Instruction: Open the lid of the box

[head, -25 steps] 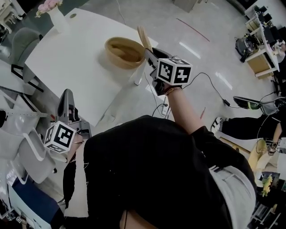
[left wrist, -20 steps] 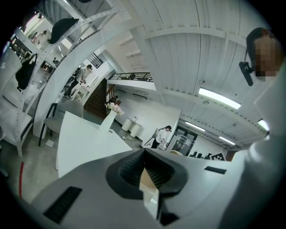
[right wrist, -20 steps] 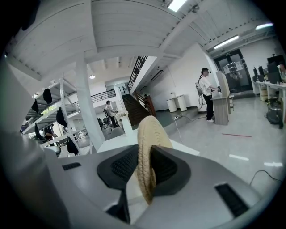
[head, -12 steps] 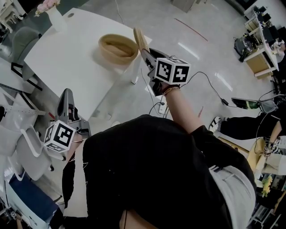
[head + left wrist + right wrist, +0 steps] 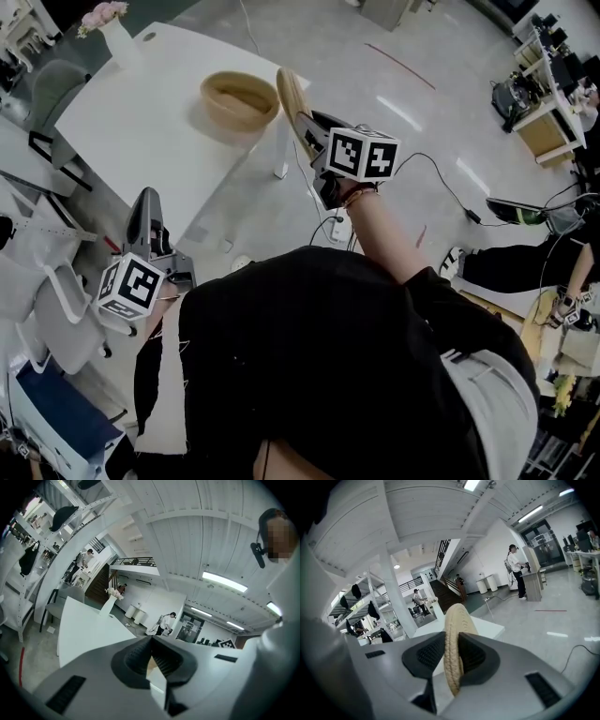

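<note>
The round woven box (image 5: 239, 101) stands uncovered on the white table (image 5: 131, 112), its inside showing. Its woven lid (image 5: 292, 97) is off the box, held on edge just right of it, beyond the table's corner. My right gripper (image 5: 305, 122) is shut on the lid's rim. In the right gripper view the lid (image 5: 454, 625) stands upright between the two pads of the right gripper (image 5: 452, 656). My left gripper (image 5: 147, 199) hangs low at the left, off the table, jaws together with nothing in them. In the left gripper view the left gripper (image 5: 151, 641) points over the table.
A vase of pink flowers (image 5: 112, 28) stands at the table's far corner. White chairs (image 5: 52, 300) crowd the left side. A cable (image 5: 441, 173) runs across the floor at the right, where a seated person's legs (image 5: 525, 258) show.
The right gripper has carried the lid a little farther from the box and turned it, so more of its face shows. The left gripper has hardly moved.
</note>
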Demonstrator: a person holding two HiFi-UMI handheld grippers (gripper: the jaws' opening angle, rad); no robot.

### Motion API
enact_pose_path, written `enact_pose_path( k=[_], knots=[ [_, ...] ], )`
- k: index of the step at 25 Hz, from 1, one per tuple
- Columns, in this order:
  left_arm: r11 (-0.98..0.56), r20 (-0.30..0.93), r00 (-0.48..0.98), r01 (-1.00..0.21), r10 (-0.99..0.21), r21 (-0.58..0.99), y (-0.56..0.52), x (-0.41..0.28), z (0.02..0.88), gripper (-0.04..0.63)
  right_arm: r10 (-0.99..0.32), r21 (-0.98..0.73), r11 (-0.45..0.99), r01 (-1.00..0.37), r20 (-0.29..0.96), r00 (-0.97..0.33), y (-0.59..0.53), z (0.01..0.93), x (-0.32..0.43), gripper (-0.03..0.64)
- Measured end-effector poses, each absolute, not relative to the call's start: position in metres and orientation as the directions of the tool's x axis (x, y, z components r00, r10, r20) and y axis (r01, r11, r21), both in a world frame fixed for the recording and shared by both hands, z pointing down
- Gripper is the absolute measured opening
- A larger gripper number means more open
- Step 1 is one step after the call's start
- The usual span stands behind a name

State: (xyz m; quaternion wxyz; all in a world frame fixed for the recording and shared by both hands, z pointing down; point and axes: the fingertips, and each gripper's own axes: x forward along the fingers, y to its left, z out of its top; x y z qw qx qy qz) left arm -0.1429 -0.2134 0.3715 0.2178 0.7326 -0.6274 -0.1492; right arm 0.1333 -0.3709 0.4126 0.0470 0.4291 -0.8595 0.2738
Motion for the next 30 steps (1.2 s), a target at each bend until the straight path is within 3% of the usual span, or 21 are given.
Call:
enact_pose_path(
  k=[30],
  knots=[
    [-0.028, 0.141, 0.113, -0.865, -0.984, 0.501, -0.125, -0.042, 0.422, 0.009, -0.462, -0.488, 0.638, -0.596, 0.377, -0.803, -0.246, 0.463, 0.125, 0.095]
  ],
)
